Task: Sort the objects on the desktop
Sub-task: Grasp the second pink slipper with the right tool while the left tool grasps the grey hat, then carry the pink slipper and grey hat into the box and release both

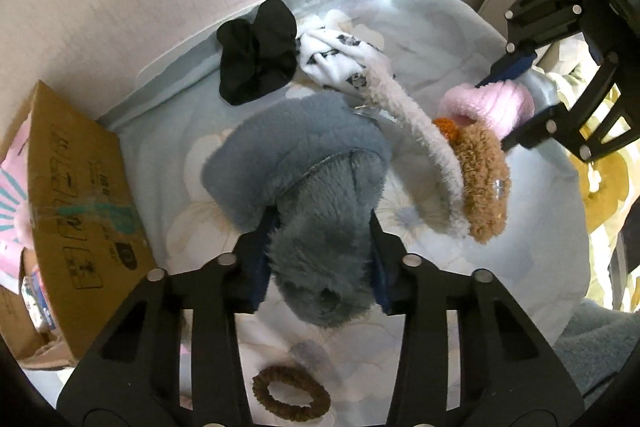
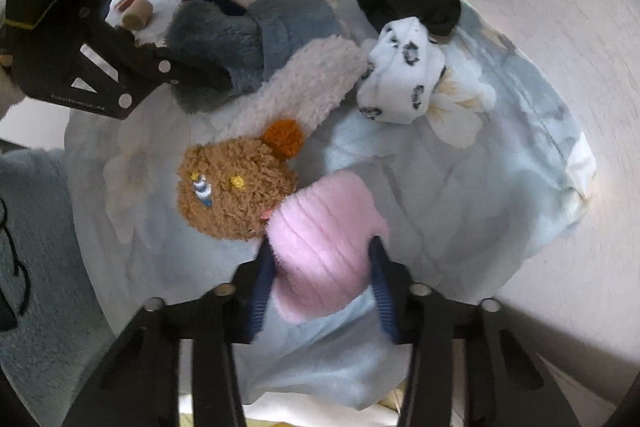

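A grey-blue fuzzy sock lies on the pale blue floral sheet, and my left gripper is shut on its near end, the blue pads pressing into the plush from both sides. A pink fuzzy sock is pinched in my right gripper, which points steeply down at the sheet. In the left wrist view the right gripper shows at the right, clamped on the pink fuzzy sock. Beside the pink sock lies a brown fuzzy sock with a cream cuff and an orange pompom.
A white sock with dark spots and a black sock lie near the wall. A cardboard box stands at the left edge of the sheet. A brown hair tie rests under the left gripper. A small wooden cylinder lies beyond.
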`<state>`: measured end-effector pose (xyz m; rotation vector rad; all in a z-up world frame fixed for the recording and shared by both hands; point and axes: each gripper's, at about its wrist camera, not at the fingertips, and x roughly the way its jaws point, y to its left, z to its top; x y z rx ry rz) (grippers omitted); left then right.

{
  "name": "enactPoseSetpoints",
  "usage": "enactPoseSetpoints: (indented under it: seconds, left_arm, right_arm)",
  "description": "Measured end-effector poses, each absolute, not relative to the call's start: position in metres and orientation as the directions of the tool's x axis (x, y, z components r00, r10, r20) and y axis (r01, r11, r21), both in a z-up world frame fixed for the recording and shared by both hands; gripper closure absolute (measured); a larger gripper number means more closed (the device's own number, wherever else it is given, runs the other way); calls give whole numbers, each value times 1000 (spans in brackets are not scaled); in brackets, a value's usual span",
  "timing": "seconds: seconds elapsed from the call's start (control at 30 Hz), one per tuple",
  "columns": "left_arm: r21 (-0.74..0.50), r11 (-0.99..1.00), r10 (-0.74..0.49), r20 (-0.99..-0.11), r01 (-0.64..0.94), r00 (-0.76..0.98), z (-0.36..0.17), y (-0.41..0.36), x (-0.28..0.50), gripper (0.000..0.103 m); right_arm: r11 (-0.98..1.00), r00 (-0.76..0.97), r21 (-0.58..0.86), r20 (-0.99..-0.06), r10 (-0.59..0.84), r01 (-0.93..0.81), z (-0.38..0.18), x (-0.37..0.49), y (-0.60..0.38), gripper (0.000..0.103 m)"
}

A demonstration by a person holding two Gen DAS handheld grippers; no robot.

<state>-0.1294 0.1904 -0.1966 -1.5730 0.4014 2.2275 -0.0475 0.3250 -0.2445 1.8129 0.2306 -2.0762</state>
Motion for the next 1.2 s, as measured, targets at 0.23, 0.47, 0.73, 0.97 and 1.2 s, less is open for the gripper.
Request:
enactPoseSetpoints:
  seconds: [0.23,0.47,0.73,0.97,1.2]
  left_arm:
    - [3,-889,158,-937,-458,-312,-175,187,-118,73]
    - [15,-886,166,-924,-464,-345,-140,181,-116,74]
    - [3,-886,212,-887,-463,-410,-94,170,-121,74]
    - [26,-882,223,-856,-471,-466,-51,145,-119,74]
    - [50,-901,194,-841,-431,-505,-25,99,-125,74]
  right_arm:
    - [-949,-138,135,-974,-180,284,-226,-45,336,79]
    - [-970,-174,99,-975,-139,223,-197,-41,339,79]
    - [-987,-220,72,-970,-103,142,-155,-35,333,79]
    - [-989,-246,87,-962,-114,117,-119,-58,313,79]
    - [-986,-288,74,-951,-114,146,-86,-94,279,79]
